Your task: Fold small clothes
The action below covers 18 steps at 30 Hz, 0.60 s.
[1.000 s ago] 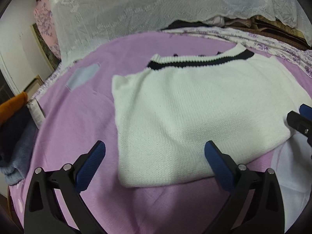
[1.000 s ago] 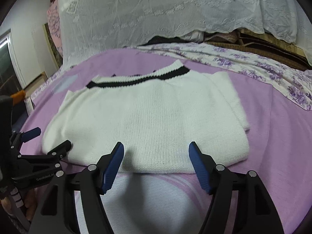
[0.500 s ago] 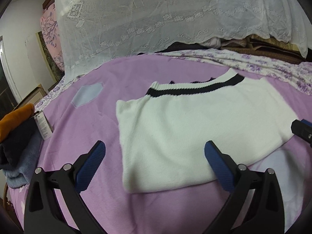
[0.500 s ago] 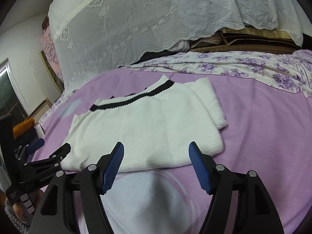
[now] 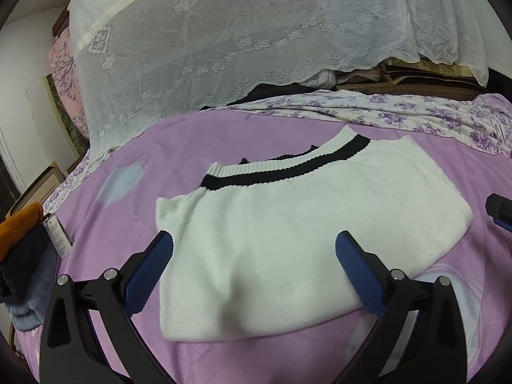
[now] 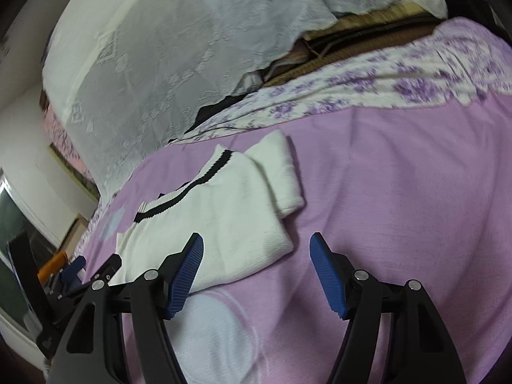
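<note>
The left gripper (image 5: 254, 272) hangs above the near edge of the white sweater (image 5: 288, 240), tilted downward, its blue fingers (image 5: 148, 272) spread wide with nothing between them. The right gripper (image 6: 256, 275) hovers off the sweater's right side, apparently rolled sideways in a blurred view, its fingers likewise spread and empty.

Right claw (image 6: 256, 272) stands with its jaws apart and nothing between its blue pads (image 6: 326, 278), above the purple blanket (image 6: 400, 198). White knit sweater (image 6: 224, 217) with a black neckline stripe lies flat on the blanket, left of centre. Left claw (image 6: 92, 264) shows at the left edge, near the sweater's hem. Lace cover (image 6: 160, 64) hangs behind; the picture is blurred.
</note>
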Motion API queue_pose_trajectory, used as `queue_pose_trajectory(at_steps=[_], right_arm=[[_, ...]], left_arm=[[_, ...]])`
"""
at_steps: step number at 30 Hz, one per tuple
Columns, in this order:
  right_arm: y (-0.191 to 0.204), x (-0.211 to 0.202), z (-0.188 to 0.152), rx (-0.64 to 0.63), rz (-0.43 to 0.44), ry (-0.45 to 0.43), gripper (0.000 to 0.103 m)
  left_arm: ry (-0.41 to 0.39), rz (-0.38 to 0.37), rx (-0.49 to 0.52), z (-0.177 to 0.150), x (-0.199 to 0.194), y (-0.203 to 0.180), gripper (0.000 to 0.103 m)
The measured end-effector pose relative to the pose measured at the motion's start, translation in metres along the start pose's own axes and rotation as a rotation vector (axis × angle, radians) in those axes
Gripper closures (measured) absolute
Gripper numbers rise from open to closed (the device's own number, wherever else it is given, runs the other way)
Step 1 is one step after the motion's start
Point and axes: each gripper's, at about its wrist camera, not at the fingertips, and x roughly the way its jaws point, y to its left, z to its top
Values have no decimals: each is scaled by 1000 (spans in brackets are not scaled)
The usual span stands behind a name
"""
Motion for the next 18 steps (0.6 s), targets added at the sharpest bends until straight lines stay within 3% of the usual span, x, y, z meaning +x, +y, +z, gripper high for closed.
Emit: queue_pose_trajectory(at_steps=[8, 14, 18], right_arm=[[-5, 10, -2, 19, 2, 30, 34], [-7, 18, -6, 21, -11, 53, 34], [-8, 21, -7, 25, -19, 55, 34]], left_arm=[[14, -13, 9, 2, 19, -9, 4], [117, -53, -35, -7, 51, 0, 4], [172, -130, -105, -12, 64, 10, 4]])
